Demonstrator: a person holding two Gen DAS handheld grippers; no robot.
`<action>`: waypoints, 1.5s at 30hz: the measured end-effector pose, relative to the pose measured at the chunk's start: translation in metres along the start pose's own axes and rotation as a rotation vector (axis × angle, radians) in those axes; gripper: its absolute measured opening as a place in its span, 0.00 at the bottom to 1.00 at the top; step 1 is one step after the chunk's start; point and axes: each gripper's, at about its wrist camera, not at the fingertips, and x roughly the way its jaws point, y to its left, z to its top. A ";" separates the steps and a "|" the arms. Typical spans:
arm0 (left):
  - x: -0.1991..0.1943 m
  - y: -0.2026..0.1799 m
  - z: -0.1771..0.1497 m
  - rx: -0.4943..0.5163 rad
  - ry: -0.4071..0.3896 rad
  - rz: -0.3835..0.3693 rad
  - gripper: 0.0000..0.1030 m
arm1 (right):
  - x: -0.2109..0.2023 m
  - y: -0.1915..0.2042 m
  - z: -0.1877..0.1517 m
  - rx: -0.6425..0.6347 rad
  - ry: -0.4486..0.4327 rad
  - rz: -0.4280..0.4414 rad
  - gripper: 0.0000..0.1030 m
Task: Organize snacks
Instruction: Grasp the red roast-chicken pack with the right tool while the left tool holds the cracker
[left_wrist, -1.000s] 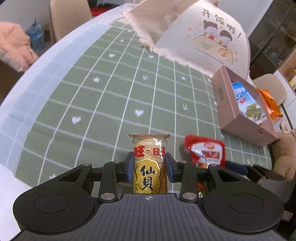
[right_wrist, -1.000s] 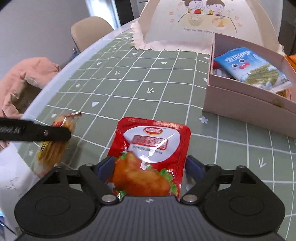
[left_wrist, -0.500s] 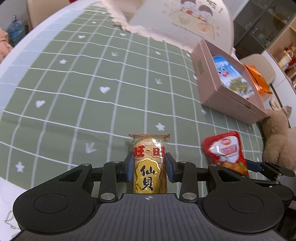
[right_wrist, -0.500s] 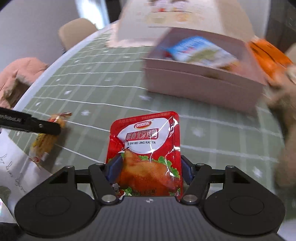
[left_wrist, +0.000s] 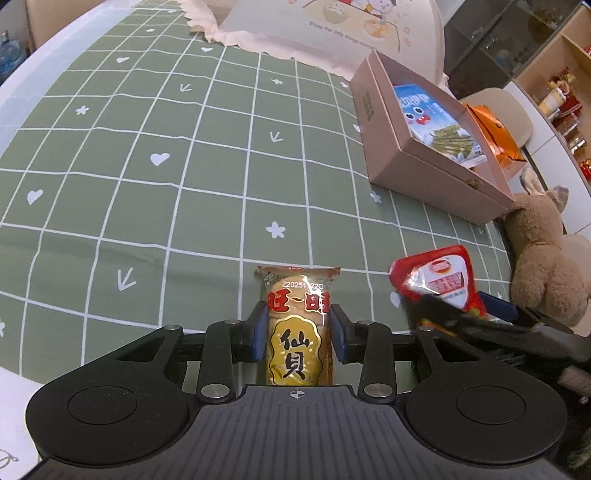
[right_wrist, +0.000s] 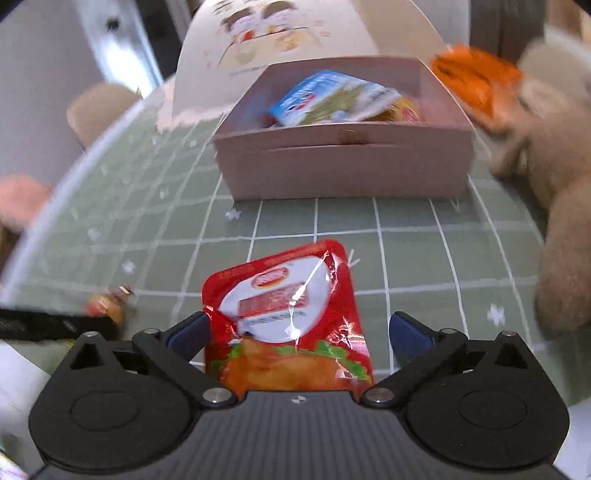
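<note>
Left gripper (left_wrist: 298, 334) jaws clench a glossy cracker packet (left_wrist: 298, 328); right gripper (right_wrist: 298, 332) jaws (just opened) flank a crinkled red pouch (right_wrist: 286, 317), tilted downward.

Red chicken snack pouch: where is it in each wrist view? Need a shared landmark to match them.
Left wrist view: red chicken snack pouch sits lower right, just right of the rice cracker pack.
Right wrist view: same pouch sits bottom centre, between the right hand-held gripper jaws, which have just been opening.
Shared landmark: pink cardboard box, beyond the pouch.
</note>
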 end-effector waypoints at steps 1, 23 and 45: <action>0.000 0.000 0.000 -0.002 -0.002 -0.002 0.39 | 0.003 0.007 -0.002 -0.033 -0.014 -0.033 1.00; -0.003 0.005 -0.006 -0.012 -0.030 -0.036 0.39 | 0.002 0.024 -0.008 -0.138 -0.030 -0.008 0.98; -0.003 0.011 -0.005 -0.031 -0.036 -0.070 0.39 | 0.005 0.029 -0.010 -0.066 -0.057 -0.084 1.00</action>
